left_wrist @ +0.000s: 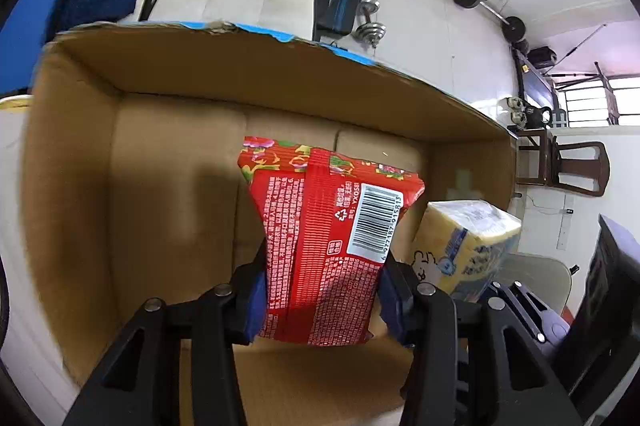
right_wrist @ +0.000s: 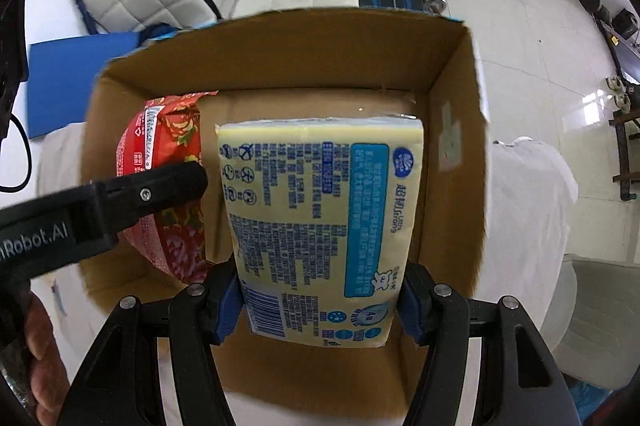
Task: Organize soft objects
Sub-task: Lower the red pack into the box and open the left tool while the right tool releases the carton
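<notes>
A: Where is the red tissue pack [left_wrist: 320, 246] relative to the left gripper [left_wrist: 322, 296]?

B: It sits between the two fingers, and the blue pads [left_wrist: 256, 306] press on its near end from both sides. So the left gripper is closed on the red pack. Most of the pack sticks out beyond the fingertips, over the open cardboard box [left_wrist: 72, 162].

A: And which way does it point?

B: Its long axis runs away from the gripper, toward the far wall of the box. The back seam and the barcode label [left_wrist: 374, 222] face the camera. The far end leans a little to the right.

A: What about the right gripper [right_wrist: 320, 300]?

B: It clamps the yellow tissue pack [right_wrist: 316, 226] in the same manner, the blue pads [right_wrist: 226, 306] squeezing the near end. The long axis of this pack also goes from near to far, with the printed side toward the camera. It is held above the inside of the box, in its right part.

A: Are the two packs touching?

B: In the right wrist view the red pack is just to the left of the yellow one, very close; I cannot tell if they touch. The box stands on a white surface [right_wrist: 528, 210].
</notes>
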The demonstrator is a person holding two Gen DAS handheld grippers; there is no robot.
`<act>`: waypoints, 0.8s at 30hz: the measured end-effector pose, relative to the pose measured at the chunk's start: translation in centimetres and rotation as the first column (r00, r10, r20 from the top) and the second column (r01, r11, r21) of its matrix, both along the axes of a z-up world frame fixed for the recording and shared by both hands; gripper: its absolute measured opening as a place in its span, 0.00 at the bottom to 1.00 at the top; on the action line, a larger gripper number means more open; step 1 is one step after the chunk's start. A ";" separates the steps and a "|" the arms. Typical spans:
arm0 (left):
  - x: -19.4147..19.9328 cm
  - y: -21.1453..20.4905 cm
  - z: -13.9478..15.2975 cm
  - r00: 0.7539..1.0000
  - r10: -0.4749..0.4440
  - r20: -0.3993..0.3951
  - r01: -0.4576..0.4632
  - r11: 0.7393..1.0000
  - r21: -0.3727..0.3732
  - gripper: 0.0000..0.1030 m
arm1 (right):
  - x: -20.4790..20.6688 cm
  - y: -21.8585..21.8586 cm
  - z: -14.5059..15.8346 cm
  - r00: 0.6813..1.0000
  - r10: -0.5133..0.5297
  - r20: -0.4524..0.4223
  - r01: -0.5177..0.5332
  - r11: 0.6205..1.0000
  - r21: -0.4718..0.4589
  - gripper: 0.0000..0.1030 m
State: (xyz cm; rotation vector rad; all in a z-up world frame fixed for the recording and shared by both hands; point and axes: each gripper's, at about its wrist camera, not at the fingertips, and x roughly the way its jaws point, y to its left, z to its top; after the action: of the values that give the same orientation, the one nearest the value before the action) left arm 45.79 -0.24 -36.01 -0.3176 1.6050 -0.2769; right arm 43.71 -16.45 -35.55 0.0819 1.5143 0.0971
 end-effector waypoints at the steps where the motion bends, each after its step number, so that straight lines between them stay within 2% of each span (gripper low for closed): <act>1: 0.3 -0.2 -0.4 1.000 -0.007 0.000 0.007 1.000 0.006 0.43 | 0.7 0.2 -0.7 1.000 0.007 -0.006 -0.007 1.000 -0.013 0.64; 6: 1.5 -0.2 -2.8 0.999 -0.021 -0.044 0.021 1.000 -0.006 0.43 | 2.5 0.1 -2.9 0.999 0.008 -0.038 -0.009 0.999 -0.031 0.64; 12: 1.6 -0.1 -4.2 0.994 -0.010 -0.105 0.008 1.000 -0.015 0.44 | 3.2 0.2 -4.6 0.997 0.011 -0.080 -0.013 1.000 -0.019 0.64; 18: 0.7 0.1 -1.8 0.996 0.004 -0.094 -0.002 1.000 0.018 0.44 | 2.5 0.8 -3.3 0.997 0.028 -0.073 -0.030 0.999 -0.019 0.67; 19: 0.5 0.1 -1.2 0.997 0.000 -0.082 0.002 0.999 0.032 0.46 | 1.9 0.9 -3.0 0.997 0.033 -0.071 -0.034 0.999 -0.024 0.67; 21: 0.1 -0.1 0.5 0.999 -0.014 -0.043 0.017 0.997 0.081 0.57 | 2.1 1.2 -2.8 0.997 0.033 -0.069 -0.035 0.999 -0.026 0.67; 24: -1.0 0.1 2.9 0.999 -0.031 0.019 0.028 0.990 0.137 0.65 | 1.5 1.4 -1.8 0.998 0.037 -0.046 -0.039 0.997 -0.060 0.79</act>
State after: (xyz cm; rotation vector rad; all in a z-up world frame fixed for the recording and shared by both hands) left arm 44.79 -0.12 -33.08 -0.1853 1.6005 -0.1909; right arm 45.17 -15.09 -37.30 0.0068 1.5629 0.0803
